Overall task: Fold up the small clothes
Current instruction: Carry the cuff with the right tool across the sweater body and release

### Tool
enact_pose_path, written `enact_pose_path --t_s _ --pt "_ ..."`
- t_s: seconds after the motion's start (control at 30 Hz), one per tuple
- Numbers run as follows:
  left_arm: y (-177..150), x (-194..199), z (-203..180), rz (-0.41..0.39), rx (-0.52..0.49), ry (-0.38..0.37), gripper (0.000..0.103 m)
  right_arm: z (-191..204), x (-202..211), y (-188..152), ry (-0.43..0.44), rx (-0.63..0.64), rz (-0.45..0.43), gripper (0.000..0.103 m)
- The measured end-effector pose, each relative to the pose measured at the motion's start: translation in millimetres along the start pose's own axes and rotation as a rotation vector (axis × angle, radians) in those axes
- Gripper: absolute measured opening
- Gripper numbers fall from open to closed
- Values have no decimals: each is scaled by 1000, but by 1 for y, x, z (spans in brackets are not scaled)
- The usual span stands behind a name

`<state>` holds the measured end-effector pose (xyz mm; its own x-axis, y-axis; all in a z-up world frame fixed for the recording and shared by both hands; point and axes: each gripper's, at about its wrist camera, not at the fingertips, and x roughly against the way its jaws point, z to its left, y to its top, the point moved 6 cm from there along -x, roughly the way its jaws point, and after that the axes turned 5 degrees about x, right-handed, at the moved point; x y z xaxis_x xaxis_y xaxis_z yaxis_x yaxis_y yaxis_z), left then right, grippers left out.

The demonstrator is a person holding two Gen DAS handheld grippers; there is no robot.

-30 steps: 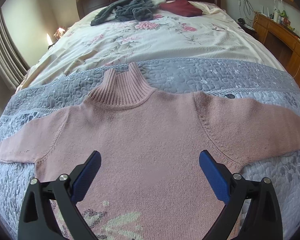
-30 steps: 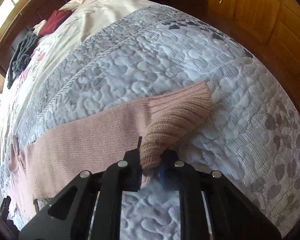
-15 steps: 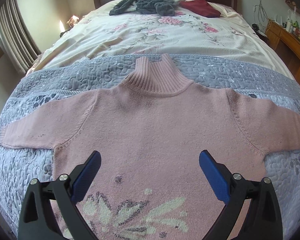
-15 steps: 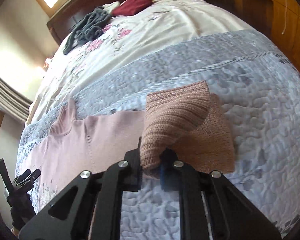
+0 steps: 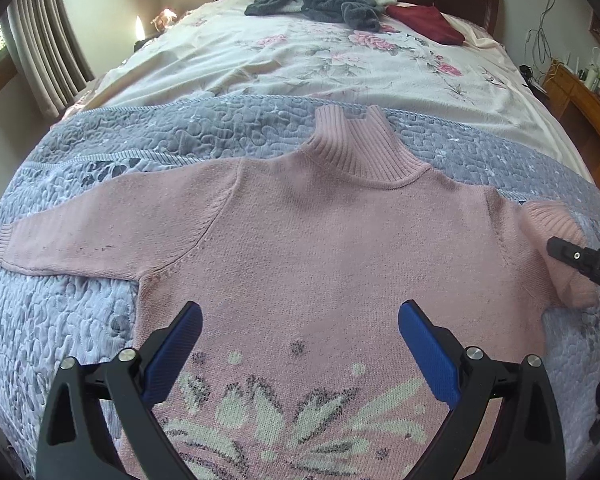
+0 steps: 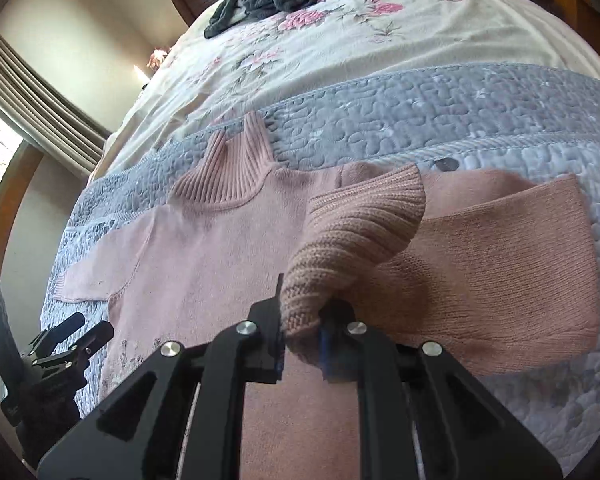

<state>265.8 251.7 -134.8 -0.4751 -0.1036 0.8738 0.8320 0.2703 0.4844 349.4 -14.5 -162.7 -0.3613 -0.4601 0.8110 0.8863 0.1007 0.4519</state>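
Pink sweater (image 5: 340, 248) flat, face up on grey quilt (image 5: 140, 148), collar toward headboard. Right sleeve doubled back over itself – ribbed cuff (image 6: 364, 224) pinched in right gripper (image 6: 304, 336), lifted above chest. Left gripper (image 5: 300, 352) spread wide, empty – above hem pattern. Grey garment (image 5: 320, 0), red one (image 5: 424, 22) near pillows.

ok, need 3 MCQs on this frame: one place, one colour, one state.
1. Where does the dark grey crumpled garment lie?
A. near the headboard
B. on the sweater
C. on the floor

2. What colour is the ribbed-collar knit sweater?
A. navy
B. pink
C. green

3. What state are the right tongs in?
A. open, empty
B. shut on the ribbed sleeve cuff
C. out of view

Answers: A, it sits at the bed's far end; B, its knit is pink; B, the cuff is pinched between the jaws. The left tongs hang open.
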Motion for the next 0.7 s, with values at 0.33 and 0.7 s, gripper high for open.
enact_pose_path --t_s 0.33,0.7 --pt "-4 -9 -6 55 5 -59 99 24 -47 -48 18 65 161 31" --pt "-38 -62 -97 235 -82 -113 99 -36 54 -97 -19 28 56 41"
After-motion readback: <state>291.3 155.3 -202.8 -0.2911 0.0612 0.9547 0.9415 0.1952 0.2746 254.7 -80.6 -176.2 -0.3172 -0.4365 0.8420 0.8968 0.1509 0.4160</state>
